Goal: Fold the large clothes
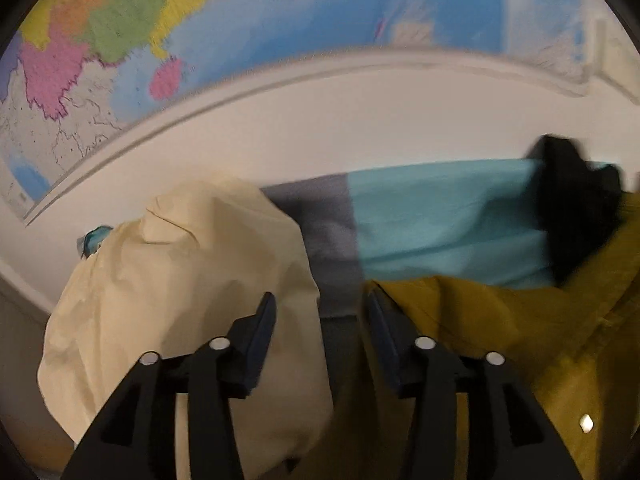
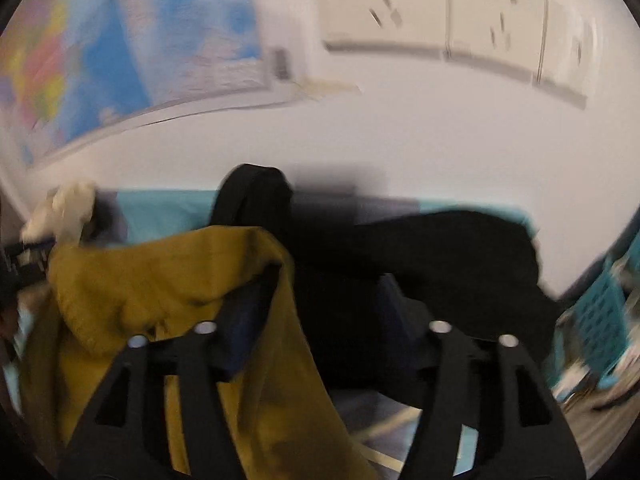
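Clothes piled along a white wall, both views motion-blurred. Left wrist view: left hand-held gripper [image 1: 322, 308], black plastic with dark blue pads, jaws spread, nothing between them; a grey fabric strip [image 1: 328, 232] shows through the gap. Crumpled cream jacket of thin, papery-looking cloth [image 1: 180, 280] bulges in a rounded heap at 9 o'clock from the fingertips. Mustard-yellow coat of matte woven fabric [image 1: 520, 328] lies creased at 3 o'clock, one small pale snap on it near the lower right. Smooth turquoise sheet [image 1: 440, 216] stretches flat behind, at 1 o'clock. Black soft garment [image 1: 576, 208] lumps at the far right, overlapping the turquoise sheet. Glossy coloured wall map [image 1: 200, 20] with a pale frame fills 12 o'clock.

Right wrist view: right hand-held gripper [image 2: 328, 288] also spread wide, pinching nothing. The mustard coat [image 2: 160, 288] drapes in a hooded fold at 9 o'clock, its edge lying over the left finger. The black garment [image 2: 440, 256] spreads at 12 to 3 o'clock, one rounded hump rising behind the coat. Cream jacket [image 2: 64, 212] far at 10 o'clock. Turquoise slotted plastic basket [image 2: 600, 316] at the right edge. White wall panels with dark marks, too blurred to identify, at 1 o'clock.
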A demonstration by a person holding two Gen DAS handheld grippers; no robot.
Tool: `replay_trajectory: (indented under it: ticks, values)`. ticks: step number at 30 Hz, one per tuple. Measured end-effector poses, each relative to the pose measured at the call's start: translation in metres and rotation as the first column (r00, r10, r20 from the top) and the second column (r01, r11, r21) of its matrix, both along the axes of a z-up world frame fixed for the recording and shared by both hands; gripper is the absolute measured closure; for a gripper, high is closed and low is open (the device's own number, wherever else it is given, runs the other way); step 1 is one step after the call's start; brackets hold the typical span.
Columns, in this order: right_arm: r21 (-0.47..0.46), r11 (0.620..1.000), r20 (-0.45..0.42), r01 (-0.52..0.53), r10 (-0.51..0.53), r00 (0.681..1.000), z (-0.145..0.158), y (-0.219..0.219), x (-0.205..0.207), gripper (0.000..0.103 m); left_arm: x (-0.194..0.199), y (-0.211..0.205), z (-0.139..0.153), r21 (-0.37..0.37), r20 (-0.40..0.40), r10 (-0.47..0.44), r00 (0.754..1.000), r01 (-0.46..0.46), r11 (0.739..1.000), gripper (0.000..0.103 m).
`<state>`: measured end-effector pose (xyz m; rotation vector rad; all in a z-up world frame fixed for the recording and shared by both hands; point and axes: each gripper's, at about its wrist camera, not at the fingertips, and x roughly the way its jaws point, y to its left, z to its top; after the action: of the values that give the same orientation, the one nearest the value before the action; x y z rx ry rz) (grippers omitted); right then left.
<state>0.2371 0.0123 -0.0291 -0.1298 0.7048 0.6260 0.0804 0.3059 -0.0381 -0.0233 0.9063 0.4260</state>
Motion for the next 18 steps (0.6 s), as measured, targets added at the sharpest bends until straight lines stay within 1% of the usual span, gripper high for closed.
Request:
replay_trajectory:
  ticks: [1,2,3,4,5,6,7,8,9,10,11,12,13,14,15,16,17,18]
  values:
    - [-0.023,0.999,0.057,-0.034,0.035,0.998,0.006,-0.002,-0.015,0.034,-0.015,-0.006,0.009,-0.008,0.042,-0.058,0.997,0.059,0.998,0.052]
    - [-0.045,0.997,0.090,-0.066,0.070,0.994,0.009,-0.001,-0.025,0.033,-0.028,-0.015,0.018,0.007,0.072,-0.121,0.990,0.121,0.993,0.047]
    - [-0.081,0.991,0.133,-0.108,0.118,0.984,0.012,0.002,-0.040,0.032,-0.038,-0.025,0.022,0.037,0.088,-0.170,0.982,0.167,0.985,0.041]
    - [-0.119,0.984,0.180,-0.136,0.156,0.971,0.014,0.006,-0.053,0.031,-0.046,-0.033,0.024,0.056,0.100,-0.217,0.971,0.212,0.976,0.041]
    - [-0.156,0.976,0.218,-0.154,0.186,0.958,0.013,0.013,-0.061,0.026,-0.055,-0.046,0.025,0.071,0.109,-0.294,0.949,0.288,0.955,0.038]
    - [-0.188,0.968,0.244,-0.164,0.207,0.947,0.013,0.020,-0.066,0.022,-0.060,-0.057,0.024,0.082,0.114,-0.354,0.928,0.347,0.934,0.031]
    - [-0.240,0.954,0.279,-0.179,0.244,0.929,0.009,0.031,-0.072,0.022,-0.067,-0.074,0.019,0.126,0.114,-0.430,0.895,0.416,0.900,0.029]
    - [-0.279,0.940,0.283,-0.199,0.278,0.918,0.004,0.041,-0.073,0.022,-0.068,-0.088,0.013,0.181,0.096,-0.475,0.875,0.453,0.873,0.024]
    - [-0.304,0.929,0.281,-0.211,0.300,0.912,0.000,0.047,-0.074,0.022,-0.066,-0.103,0.002,0.238,0.053,-0.513,0.857,0.489,0.840,0.023]
    - [-0.345,0.914,0.286,-0.211,0.317,0.904,-0.006,0.058,-0.072,0.022,-0.061,-0.109,-0.008,0.266,0.017,-0.522,0.853,0.499,0.825,0.023]
    - [-0.374,0.905,0.296,-0.204,0.325,0.898,-0.010,0.065,-0.071,0.023,-0.050,-0.115,-0.020,0.278,-0.036,-0.509,0.860,0.498,0.821,0.023]
    - [-0.407,0.891,0.301,-0.200,0.337,0.892,-0.015,0.074,-0.067,0.029,-0.035,-0.117,-0.031,0.264,-0.080,-0.487,0.870,0.490,0.831,0.027]
    - [-0.419,0.886,0.297,-0.199,0.340,0.892,-0.017,0.080,-0.062,0.037,-0.024,-0.114,-0.036,0.253,-0.100,-0.465,0.880,0.474,0.843,0.030]
    - [-0.418,0.886,0.288,-0.199,0.337,0.896,-0.016,0.083,-0.059,0.057,-0.008,-0.107,-0.041,0.240,-0.116,-0.423,0.899,0.438,0.866,0.039]
    - [-0.388,0.897,0.254,-0.212,0.325,0.911,-0.012,0.085,-0.050,0.090,0.009,-0.100,-0.041,0.212,-0.123,-0.390,0.913,0.408,0.888,0.054]
    - [-0.339,0.915,0.220,-0.218,0.303,0.927,-0.006,0.084,-0.040,0.100,0.019,-0.093,-0.041,0.178,-0.120,-0.365,0.923,0.382,0.907,0.066]
    - [-0.297,0.930,0.206,-0.216,0.283,0.937,-0.001,0.082,-0.032,0.100,0.029,-0.085,-0.040,0.138,-0.109,-0.333,0.937,0.346,0.928,0.090]
    - [-0.246,0.949,0.212,-0.199,0.253,0.944,0.009,0.079,-0.025,0.101,0.041,-0.074,-0.034,0.093,-0.083,-0.294,0.952,0.301,0.949,0.091]
